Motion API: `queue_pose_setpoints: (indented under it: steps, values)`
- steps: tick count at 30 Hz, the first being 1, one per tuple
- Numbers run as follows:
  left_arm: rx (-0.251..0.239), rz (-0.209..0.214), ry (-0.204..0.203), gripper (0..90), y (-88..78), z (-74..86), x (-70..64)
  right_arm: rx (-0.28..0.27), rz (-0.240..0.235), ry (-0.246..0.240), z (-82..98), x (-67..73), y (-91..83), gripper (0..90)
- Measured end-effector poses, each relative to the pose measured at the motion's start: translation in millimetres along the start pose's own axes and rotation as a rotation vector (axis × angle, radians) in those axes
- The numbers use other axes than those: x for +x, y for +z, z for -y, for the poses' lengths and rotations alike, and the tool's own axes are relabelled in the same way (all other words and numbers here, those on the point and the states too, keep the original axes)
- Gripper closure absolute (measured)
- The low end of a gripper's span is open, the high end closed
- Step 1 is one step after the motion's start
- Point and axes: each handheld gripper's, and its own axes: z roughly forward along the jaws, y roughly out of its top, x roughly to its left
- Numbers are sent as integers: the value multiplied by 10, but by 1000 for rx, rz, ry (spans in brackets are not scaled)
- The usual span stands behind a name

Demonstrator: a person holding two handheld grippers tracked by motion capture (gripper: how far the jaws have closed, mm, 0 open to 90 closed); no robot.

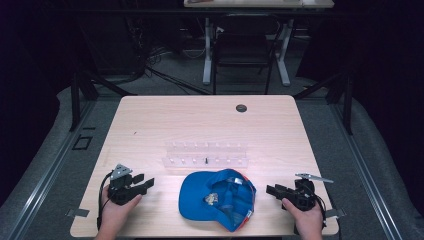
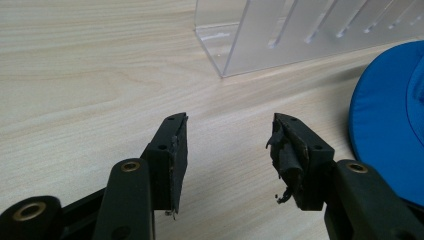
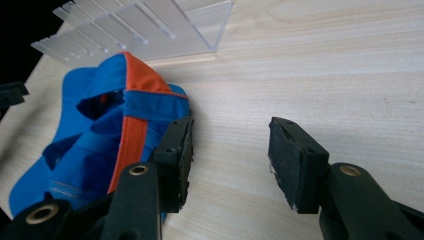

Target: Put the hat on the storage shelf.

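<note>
A blue cap with orange trim lies upside down near the table's front edge, between my two grippers. My left gripper rests on the table to the cap's left, jaws open and empty; in the left gripper view the gripper points at bare wood with the cap's brim at the right. My right gripper sits to the cap's right, open with nothing in it. In the right gripper view the gripper has the cap just beside its left jaw.
A clear acrylic rack with rows of pegs stands just behind the cap, also seen as the rack and the rack in the gripper views. A round grommet is at the table's back. A chair stands beyond the table.
</note>
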Motion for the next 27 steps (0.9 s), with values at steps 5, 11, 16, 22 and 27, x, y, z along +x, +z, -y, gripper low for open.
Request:
queue_pose_setpoints:
  steps: [5, 11, 16, 22, 27]
  values:
    - [21, 3, 1, 492, 7, -15, 4, 24, -30, 12, -7, 21, -3, 560]
    - [19, 6, 10, 491, 17, -13, -20, 49, -73, 25, -4, 72, -9, 569]
    - [16, 5, 12, 490, 11, -9, -26, 74, -100, 39, -18, 117, -25, 564]
    - [36, 11, 30, 490, 21, -14, -53, 121, -142, 48, -49, 160, -49, 557]
    - [29, 9, 32, 490, 29, -9, -62, 130, -212, 63, -33, 229, -10, 550]
